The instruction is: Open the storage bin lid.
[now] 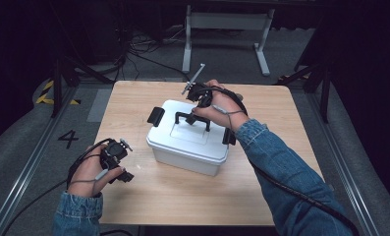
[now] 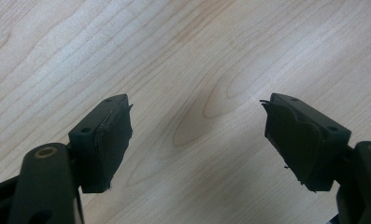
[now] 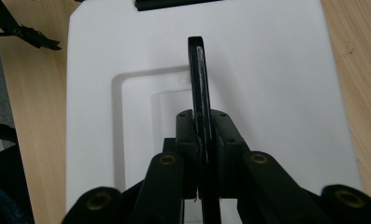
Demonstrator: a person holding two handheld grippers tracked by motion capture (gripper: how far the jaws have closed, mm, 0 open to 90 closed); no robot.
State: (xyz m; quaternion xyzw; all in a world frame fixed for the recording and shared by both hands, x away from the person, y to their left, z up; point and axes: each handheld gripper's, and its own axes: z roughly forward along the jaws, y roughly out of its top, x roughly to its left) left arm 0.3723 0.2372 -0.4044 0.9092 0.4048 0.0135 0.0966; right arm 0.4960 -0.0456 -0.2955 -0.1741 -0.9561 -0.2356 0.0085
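A white plastic box (image 1: 190, 140) with a lid stands in the middle of the wooden table (image 1: 148, 196). It has black side latches (image 1: 155, 116) and a black carry handle (image 1: 192, 119) raised upright on the lid. My right gripper (image 1: 198, 109) reaches in from behind the box and is shut on that handle. In the right gripper view the handle (image 3: 199, 88) runs straight up between the pressed pads (image 3: 188, 135) above the white lid (image 3: 276, 84). My left gripper (image 1: 125, 172) hovers low at the table's left front, open, with bare wood between its pads (image 2: 106, 140).
The table's edges fall off to grey floor on all sides. A white metal frame (image 1: 227, 34) stands behind the table, and black stands and cables (image 1: 133, 49) lie on the floor at the back left. Cables trail from both grippers.
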